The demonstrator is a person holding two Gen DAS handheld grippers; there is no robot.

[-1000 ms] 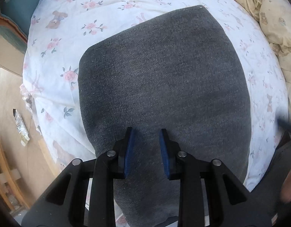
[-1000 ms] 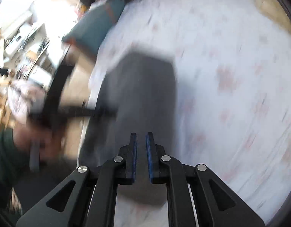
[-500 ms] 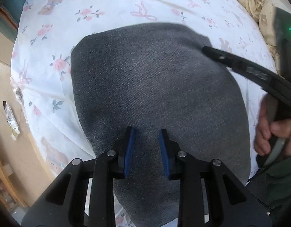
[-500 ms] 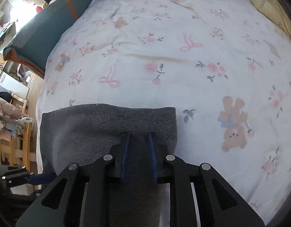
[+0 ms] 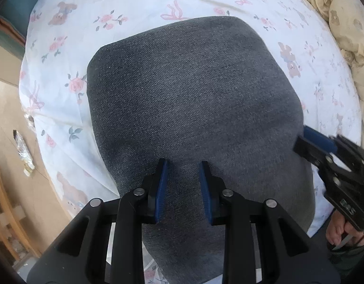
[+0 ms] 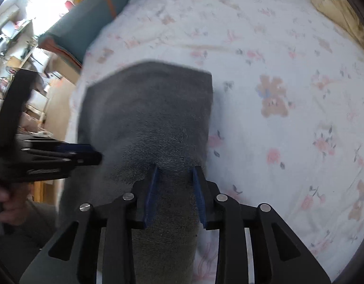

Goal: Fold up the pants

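Dark grey pants [image 5: 193, 108] lie folded into a flat rectangle on a white floral bed sheet [image 5: 63, 94]. They also show in the right wrist view [image 6: 148, 123]. My left gripper [image 5: 183, 165] is open and empty, just above the near part of the pants. My right gripper [image 6: 174, 169] is open and empty over the pants' near right edge. The right gripper also shows at the right side of the left wrist view [image 5: 324, 146], and the left gripper at the left of the right wrist view [image 6: 82, 153].
A crumpled cream quilt [image 5: 347, 23] lies at the bed's far right. A teal cushion [image 6: 87, 28] sits off the bed's far left corner. The bed edge and a wooden floor [image 5: 6, 118] with wooden furniture are to the left.
My right gripper has opened and pulled back from the far edge of the pants toward their near right side. My left gripper has stayed open over the pants.
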